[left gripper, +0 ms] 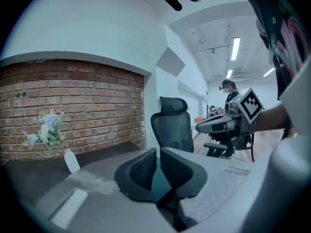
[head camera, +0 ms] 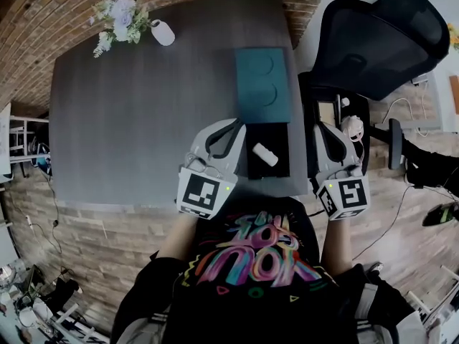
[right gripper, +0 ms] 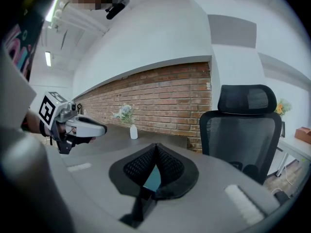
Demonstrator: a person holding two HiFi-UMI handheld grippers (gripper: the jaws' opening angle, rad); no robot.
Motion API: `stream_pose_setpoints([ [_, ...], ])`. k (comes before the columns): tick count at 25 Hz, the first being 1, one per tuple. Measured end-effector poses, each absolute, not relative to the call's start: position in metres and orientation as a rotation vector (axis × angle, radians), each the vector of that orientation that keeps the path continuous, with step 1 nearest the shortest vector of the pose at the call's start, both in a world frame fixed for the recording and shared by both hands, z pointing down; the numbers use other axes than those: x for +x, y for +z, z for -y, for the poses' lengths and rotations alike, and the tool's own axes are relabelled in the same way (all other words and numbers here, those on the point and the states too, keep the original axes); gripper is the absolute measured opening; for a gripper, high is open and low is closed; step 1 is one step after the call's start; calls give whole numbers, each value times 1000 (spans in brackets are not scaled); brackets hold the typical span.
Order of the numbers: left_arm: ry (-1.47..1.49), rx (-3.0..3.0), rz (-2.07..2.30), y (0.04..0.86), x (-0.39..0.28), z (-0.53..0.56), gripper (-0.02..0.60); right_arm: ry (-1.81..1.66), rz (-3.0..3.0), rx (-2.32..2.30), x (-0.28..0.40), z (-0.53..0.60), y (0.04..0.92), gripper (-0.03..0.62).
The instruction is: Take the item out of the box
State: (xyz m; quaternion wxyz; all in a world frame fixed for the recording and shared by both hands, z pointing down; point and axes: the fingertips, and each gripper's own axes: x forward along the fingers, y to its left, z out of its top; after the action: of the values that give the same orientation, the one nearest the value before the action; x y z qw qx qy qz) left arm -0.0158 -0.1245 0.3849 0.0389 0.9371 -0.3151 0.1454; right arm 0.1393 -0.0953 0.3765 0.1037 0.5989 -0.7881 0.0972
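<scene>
Item (head camera: 265, 154) lies in the box (head camera: 280, 138), outside both shut jaws.

The person wears a black T-shirt (head camera: 247, 296) with a bright graffiti-style print (head camera: 258, 253) in pink, yellow and blue. The left gripper (head camera: 235, 125) and right gripper (head camera: 322, 128) have pale grey shells, black textured pads, and a cube (head camera: 201, 193) of black-and-white square markers.

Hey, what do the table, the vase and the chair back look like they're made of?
Table: dark grey and matte with faint streaky grain, so probably wood or laminate.
Vase: white and smooth, likely ceramic, possibly glass.
Chair back: black mesh fabric on a plastic-looking frame. The weave shows in the right gripper view.
</scene>
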Motion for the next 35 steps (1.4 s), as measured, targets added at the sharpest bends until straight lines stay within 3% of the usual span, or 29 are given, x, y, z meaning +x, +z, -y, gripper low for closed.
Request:
stream_pose_setpoints([
  [35, 1120, 3012, 111, 522, 55, 64, 182, 333, 2253, 1845, 166, 74, 389, 0],
])
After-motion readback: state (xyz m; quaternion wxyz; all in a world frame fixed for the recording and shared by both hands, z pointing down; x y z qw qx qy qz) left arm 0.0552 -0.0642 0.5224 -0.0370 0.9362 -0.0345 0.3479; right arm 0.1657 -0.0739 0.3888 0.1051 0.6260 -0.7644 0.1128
